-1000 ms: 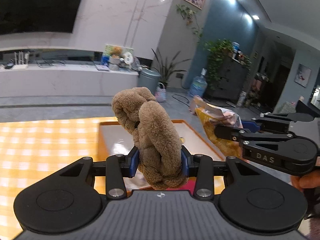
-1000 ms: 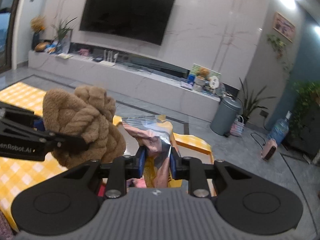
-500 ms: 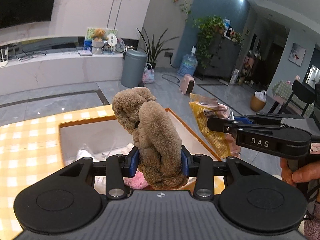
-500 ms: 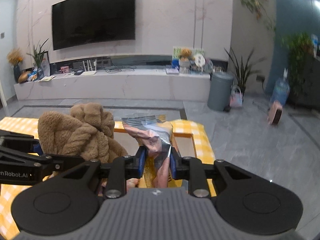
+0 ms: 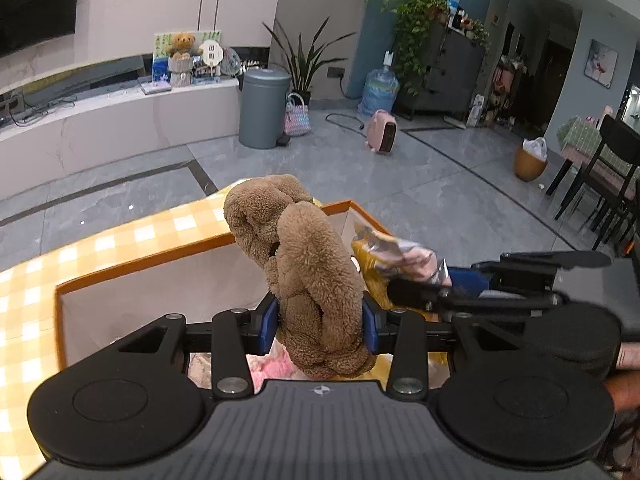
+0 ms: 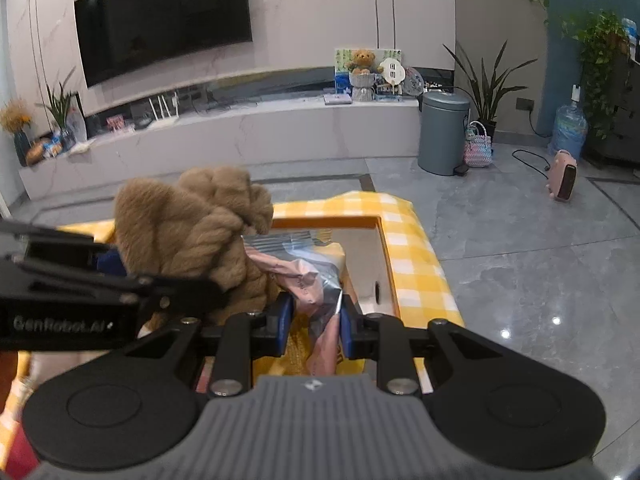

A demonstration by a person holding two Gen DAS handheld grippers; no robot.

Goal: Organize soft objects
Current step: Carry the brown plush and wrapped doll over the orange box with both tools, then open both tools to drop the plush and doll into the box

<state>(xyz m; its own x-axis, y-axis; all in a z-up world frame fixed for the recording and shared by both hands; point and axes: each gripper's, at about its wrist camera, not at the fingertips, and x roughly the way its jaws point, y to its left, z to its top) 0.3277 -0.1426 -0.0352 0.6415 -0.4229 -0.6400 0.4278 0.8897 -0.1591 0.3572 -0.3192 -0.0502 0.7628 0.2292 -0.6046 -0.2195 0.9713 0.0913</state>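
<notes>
My left gripper (image 5: pixel 319 322) is shut on a brown knotted plush toy (image 5: pixel 304 276), which stands up between the blue pads above an orange-rimmed white box (image 5: pixel 140 268). Close on its right, my right gripper (image 6: pixel 314 316) is shut on a crinkled yellow and pink snack bag (image 6: pixel 316 280). In the right wrist view the plush toy (image 6: pixel 192 228) sits left of the bag, touching it, over the box (image 6: pixel 384 248). In the left wrist view the bag (image 5: pixel 384 252) hangs at the box's right wall. A pink soft item (image 5: pixel 276 364) lies in the box under the plush.
The box stands on a yellow checked tablecloth (image 5: pixel 120 236) near the table's far corner (image 6: pixel 404 204). Beyond is grey tiled floor with a grey bin (image 5: pixel 262 108), a pink heater (image 5: pixel 382 132) and a white TV bench (image 6: pixel 240 136). A hand (image 5: pixel 624 380) holds the right gripper.
Both grippers have moved forward and down over the box, each keeping its grip. The box rim has come closer and the view has swung towards the room's right side.
</notes>
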